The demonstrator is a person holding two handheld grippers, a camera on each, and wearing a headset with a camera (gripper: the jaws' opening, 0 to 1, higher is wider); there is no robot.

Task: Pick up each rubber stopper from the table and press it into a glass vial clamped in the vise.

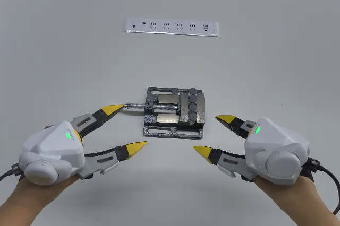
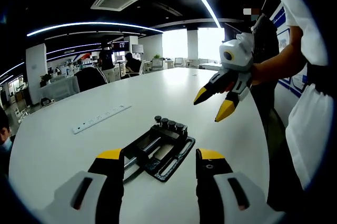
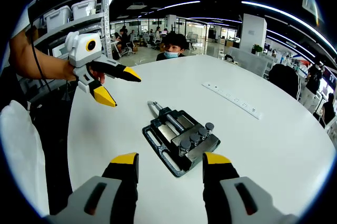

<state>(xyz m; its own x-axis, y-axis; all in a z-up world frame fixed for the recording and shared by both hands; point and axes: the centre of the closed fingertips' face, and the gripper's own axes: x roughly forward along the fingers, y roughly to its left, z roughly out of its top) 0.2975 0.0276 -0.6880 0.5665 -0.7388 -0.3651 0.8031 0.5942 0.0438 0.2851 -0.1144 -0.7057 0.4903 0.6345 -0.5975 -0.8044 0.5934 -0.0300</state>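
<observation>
I hold my left gripper point(image 1: 126, 128) and my right gripper point(image 1: 212, 134) over the white table point(image 1: 64, 51), one on each side of the black vise point(image 1: 169, 130). Both have their jaws spread wide with nothing between them. The vise lies flat on the table (its silver screw point(image 1: 135, 107) sticks out toward my left gripper, near one yellow jaw tip), and four small vials point(image 3: 194, 139) stand in a row clamped in it, each topped with a dark rubber stopper point(image 1: 191, 107). Beyond the vise, well apart from it, lies a white power strip point(image 1: 171, 26).

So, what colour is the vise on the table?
Dark grey, almost black: the vise shows best in the head view.
</observation>
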